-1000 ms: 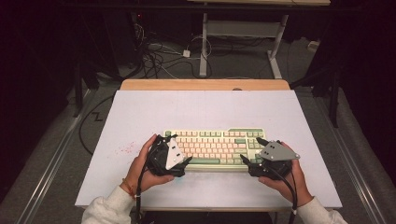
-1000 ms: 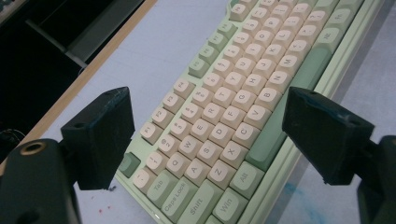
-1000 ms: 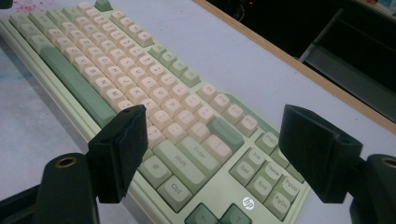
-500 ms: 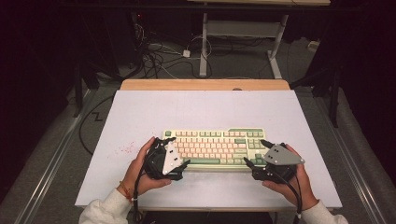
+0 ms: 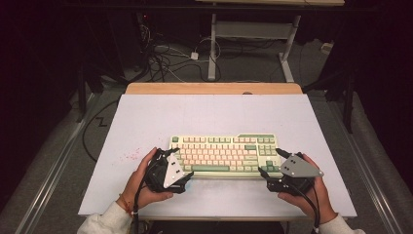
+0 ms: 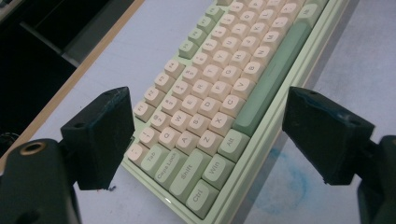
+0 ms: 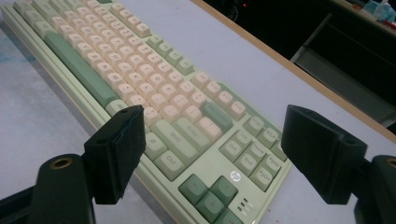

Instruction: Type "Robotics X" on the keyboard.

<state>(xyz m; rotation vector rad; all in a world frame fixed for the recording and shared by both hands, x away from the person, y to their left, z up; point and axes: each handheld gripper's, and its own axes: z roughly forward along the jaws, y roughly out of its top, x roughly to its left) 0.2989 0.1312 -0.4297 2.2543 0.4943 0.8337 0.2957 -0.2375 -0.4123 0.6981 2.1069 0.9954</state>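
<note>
The green-and-cream keyboard point(image 5: 225, 153) lies near the front edge of the white table point(image 5: 209, 114), its long axis running left to right. My left gripper point(image 5: 183, 168) straddles its left end with jaws spread wide; my right gripper point(image 5: 271, 163) gapes likewise at its right end, neither holding anything.

On the keyboard point(image 6: 219, 98) I read keycap legends through my left gripper view: Tab, Caps Lock, Shift, Ctrl, Win, Alt, plus letters Q, W, E, A, Z, C, V. My right gripper view shows Shift, Ctrl, End, PgDn, and an hp logo point(image 7: 235, 176) above the arrow keys.
</note>
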